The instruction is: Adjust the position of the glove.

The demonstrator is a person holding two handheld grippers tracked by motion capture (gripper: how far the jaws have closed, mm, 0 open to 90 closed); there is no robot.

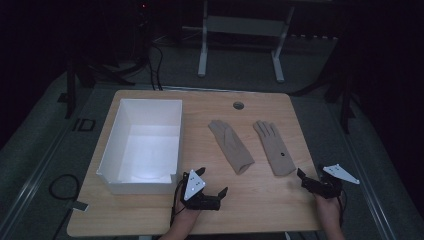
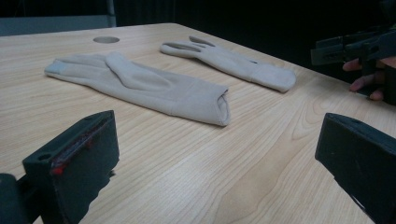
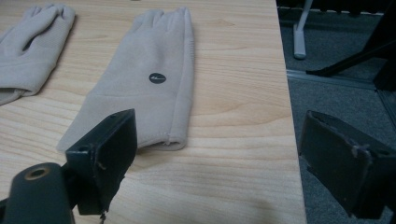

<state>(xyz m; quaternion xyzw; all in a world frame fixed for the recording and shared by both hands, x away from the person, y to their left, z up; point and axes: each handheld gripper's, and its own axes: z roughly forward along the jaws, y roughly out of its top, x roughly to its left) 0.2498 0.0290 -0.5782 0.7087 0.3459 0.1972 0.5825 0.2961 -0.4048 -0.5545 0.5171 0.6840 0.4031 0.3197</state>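
Dark surroundings swallow most of the room; past the wooden table (image 1: 150, 215) little is legible beyond pale desk legs (image 1: 202, 50) and floor cables. 2 beige gloves lie flat, apart, right of the white box (image 1: 142, 145): the left glove (image 1: 231, 145) and the right glove (image 1: 274, 147), which bears a small dark dot. The left gripper (image 1: 212, 192) and right gripper (image 1: 307, 181) hover near the cuffs, jaws wide and empty. Both forearms are cut off by the frame's bottom edge.

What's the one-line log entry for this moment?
left gripper: open, empty | right gripper: open, empty | gloves: flat on table | box: empty
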